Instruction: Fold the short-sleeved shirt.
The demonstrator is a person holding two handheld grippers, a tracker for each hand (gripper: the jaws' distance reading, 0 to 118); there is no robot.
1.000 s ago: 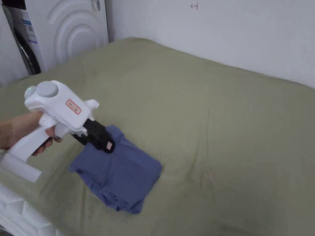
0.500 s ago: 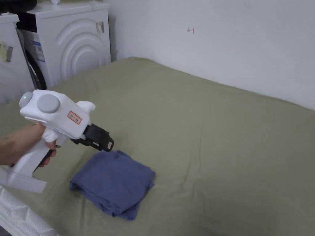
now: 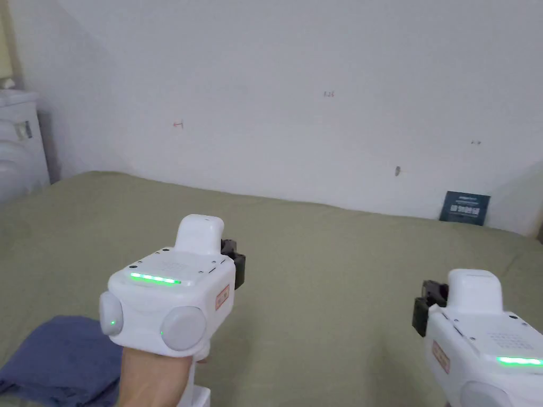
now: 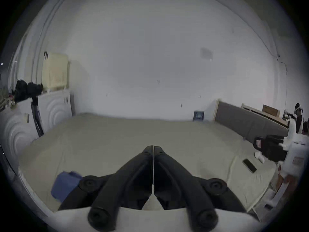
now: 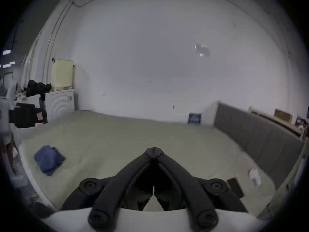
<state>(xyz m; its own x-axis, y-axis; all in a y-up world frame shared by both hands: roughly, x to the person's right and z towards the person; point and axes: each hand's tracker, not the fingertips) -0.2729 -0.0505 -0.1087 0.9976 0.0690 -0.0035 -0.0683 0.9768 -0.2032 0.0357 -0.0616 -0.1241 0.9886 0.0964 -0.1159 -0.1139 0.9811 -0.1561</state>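
the folded blue short-sleeved shirt (image 3: 58, 352) lies at the lower left of the head view on the olive bedsheet (image 3: 329, 275). left gripper (image 4: 153, 149) and right gripper (image 5: 153, 151) both have jaws pressed together, gripping nothing.

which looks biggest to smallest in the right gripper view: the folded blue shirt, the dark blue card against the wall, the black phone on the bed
1. Folded blue shirt
2. Black phone, nearer the camera, so unsure
3. Dark blue card, farthest away
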